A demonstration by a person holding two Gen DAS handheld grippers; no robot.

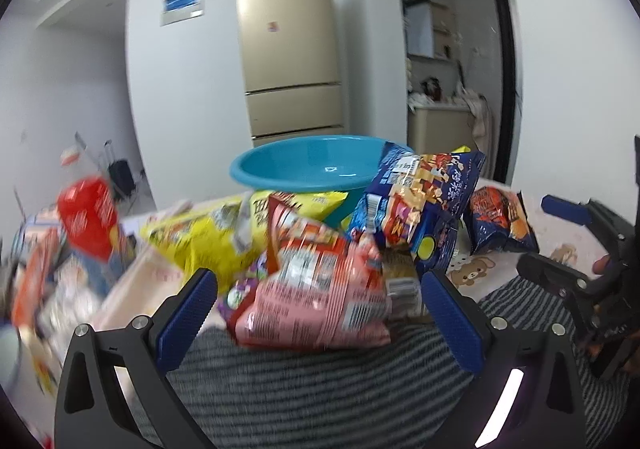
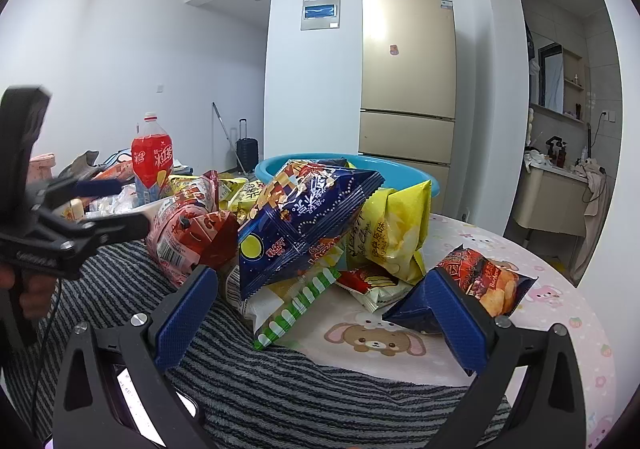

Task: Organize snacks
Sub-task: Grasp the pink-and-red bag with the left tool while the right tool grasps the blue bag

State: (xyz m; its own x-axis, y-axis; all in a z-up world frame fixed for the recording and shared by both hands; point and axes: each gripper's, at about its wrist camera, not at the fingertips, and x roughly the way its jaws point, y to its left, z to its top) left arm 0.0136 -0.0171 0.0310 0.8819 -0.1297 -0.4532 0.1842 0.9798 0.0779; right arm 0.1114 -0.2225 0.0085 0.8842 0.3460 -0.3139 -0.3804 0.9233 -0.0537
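Plainly both tongs are spread wide and empty: the left gripper (image 1: pixel 320 297) frames the pink snack bag (image 1: pixel 320 289), seemingly lining up a grab; the right gripper (image 2: pixel 324 309) faces the crinkled dark-blue bag (image 2: pixel 304 221), leaning on the heap ahead of it, before the teal basin (image 2: pixel 404 173).

The yellow bag (image 2: pixel 394 233) leaning against the blue basin (image 2: pixel 424 179) carries "Chips" in script beside Chinese characters reading 原味. Left of the basin, the red bottle label (image 2: pixel 153 161) shows large white Chinese characters, too stylised to read surely; the other print is blurred.
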